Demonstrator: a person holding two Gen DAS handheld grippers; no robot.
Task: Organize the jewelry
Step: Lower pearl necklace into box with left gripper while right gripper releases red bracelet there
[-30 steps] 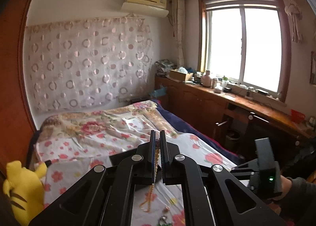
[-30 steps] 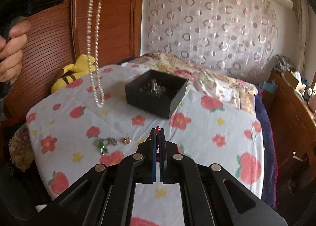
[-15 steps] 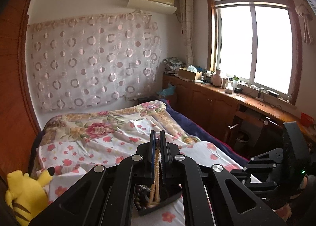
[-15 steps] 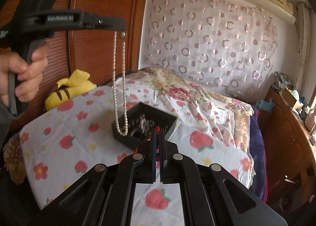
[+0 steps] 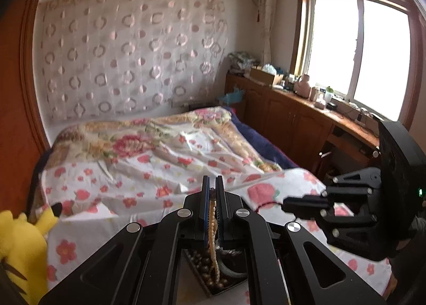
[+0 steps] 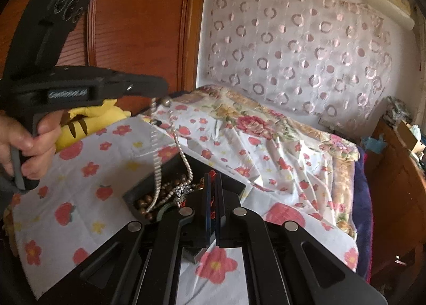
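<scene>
My left gripper (image 5: 212, 181) (image 6: 159, 92) is shut on a pearl necklace (image 5: 212, 225) (image 6: 183, 155). The necklace hangs from the fingertips, and its lower end rests among brown beads (image 6: 143, 202) inside a black jewelry box (image 6: 137, 193) on the flowered sheet. In the left wrist view the box (image 5: 213, 287) lies mostly under the gripper. My right gripper (image 6: 212, 178) (image 5: 286, 202) hovers over the box's near right side. It is shut on a red cord piece (image 6: 212, 173) (image 5: 266, 205), most of which is hidden between the fingers.
A yellow plush toy (image 5: 24, 246) (image 6: 87, 121) sits at the bed's left edge by the wooden wardrobe (image 6: 138, 25). A person's hand (image 6: 24, 142) grips the left handle. Wooden cabinets (image 5: 293, 123) run under the window on the right.
Both grippers have moved across the bed to the black box. The pearl necklace, earlier hanging free above the sheet, has come down with its lower end in the box.
</scene>
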